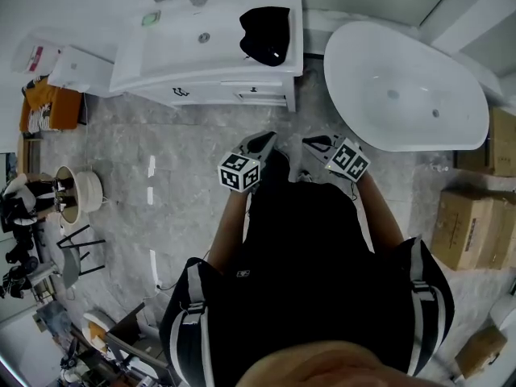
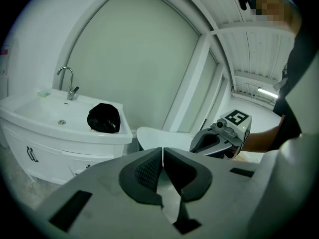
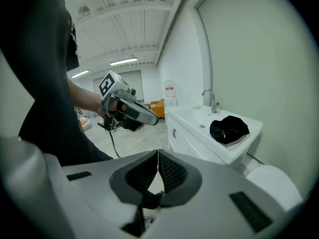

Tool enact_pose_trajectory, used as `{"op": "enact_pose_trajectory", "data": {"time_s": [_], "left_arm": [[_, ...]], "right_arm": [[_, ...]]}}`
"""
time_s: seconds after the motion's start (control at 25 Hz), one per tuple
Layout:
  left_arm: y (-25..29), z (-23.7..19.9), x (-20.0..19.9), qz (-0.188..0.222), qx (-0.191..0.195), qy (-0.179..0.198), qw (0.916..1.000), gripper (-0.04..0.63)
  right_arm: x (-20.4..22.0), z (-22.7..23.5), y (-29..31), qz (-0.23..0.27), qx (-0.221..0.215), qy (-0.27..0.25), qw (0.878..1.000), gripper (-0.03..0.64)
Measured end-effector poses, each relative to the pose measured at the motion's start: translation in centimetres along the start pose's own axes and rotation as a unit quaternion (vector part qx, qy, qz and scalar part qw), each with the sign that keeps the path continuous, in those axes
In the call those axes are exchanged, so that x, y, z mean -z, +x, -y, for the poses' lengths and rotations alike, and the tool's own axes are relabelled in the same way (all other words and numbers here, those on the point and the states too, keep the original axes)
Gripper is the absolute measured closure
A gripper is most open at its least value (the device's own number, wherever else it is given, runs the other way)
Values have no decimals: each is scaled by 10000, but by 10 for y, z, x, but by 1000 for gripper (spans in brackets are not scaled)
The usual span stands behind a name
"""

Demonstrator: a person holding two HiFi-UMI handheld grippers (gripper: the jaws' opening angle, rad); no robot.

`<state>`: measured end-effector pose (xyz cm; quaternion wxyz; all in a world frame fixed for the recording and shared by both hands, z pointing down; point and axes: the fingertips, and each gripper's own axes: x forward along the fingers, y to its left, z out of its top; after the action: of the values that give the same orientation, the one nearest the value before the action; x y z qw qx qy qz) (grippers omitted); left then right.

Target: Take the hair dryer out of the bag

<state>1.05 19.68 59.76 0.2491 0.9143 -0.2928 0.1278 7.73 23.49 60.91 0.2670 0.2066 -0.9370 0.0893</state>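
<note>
Head view: left gripper (image 1: 262,143) and right gripper (image 1: 316,143) side by side, well apart from black bag (image 1: 264,35) on right end of sink (image 1: 177,47); left gripper view: jaws closed together, nothing held; right gripper view: jaws closed together, nothing held, bag on sink ahead.

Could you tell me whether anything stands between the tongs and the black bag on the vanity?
Nothing visible does. The black bag lies on the right end of the vanity top, ahead of the left tongs and right tongs, both shut on nothing; only floor lies between.

White vanity (image 1: 161,59), black bag (image 1: 264,35) — right end
</note>
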Motion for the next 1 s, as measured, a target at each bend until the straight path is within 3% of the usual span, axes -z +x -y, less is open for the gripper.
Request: {"op": "enact_pose_trajectory", "data": {"time_s": [0.28, 1.0], "left_arm": [[6, -7, -2, 6, -3, -30, 10000, 577], [39, -25, -21, -33, 138, -13, 9999, 577]], "right_arm": [[-1, 3, 3, -65, -82, -68, 9999, 555], [7, 44, 5, -254, 191, 24, 9995, 555]]}}
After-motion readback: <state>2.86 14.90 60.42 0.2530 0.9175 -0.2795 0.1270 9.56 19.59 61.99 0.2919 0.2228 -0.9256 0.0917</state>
